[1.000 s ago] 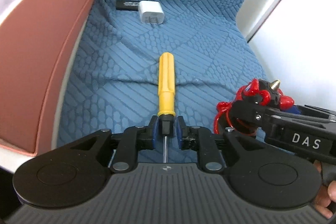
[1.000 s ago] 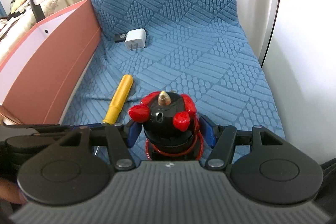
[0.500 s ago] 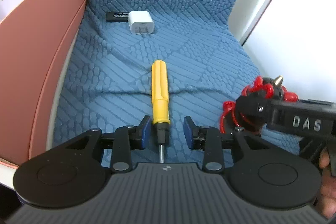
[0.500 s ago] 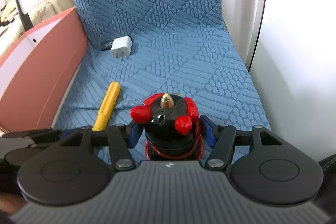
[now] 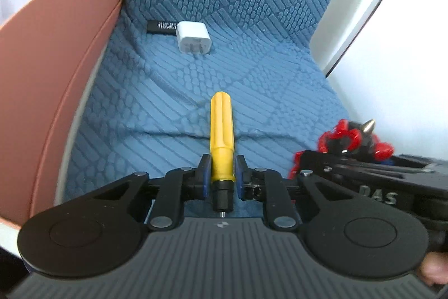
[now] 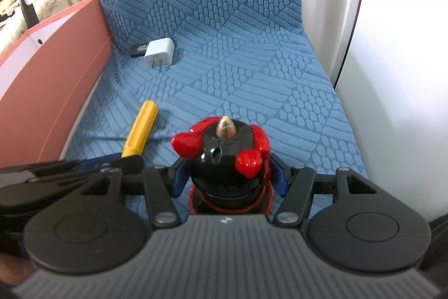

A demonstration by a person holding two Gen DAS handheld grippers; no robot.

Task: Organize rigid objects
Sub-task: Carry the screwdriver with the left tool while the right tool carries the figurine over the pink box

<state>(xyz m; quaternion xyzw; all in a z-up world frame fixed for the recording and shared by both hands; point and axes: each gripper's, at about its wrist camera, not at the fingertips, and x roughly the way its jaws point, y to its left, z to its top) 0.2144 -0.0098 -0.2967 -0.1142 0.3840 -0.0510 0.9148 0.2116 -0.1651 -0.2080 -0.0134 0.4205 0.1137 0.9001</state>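
The left gripper (image 5: pixel 221 180) is clamped on the lower end of a yellow plastic-handled screwdriver (image 5: pixel 221 131), whose handle lies pointing away along the blue textured fabric-covered surface (image 5: pixel 252 60). Just to its right, the right gripper (image 6: pixel 229 175) holds a black and red toy figure with a gold spike on top (image 6: pixel 226 156) between its blue pads. Farther out on the fabric, a white plug-in charger cube (image 5: pixel 193 37) lies touching a small black stick-shaped device (image 5: pixel 162 27), beside a pinkish-red box wall (image 5: pixel 56 74).
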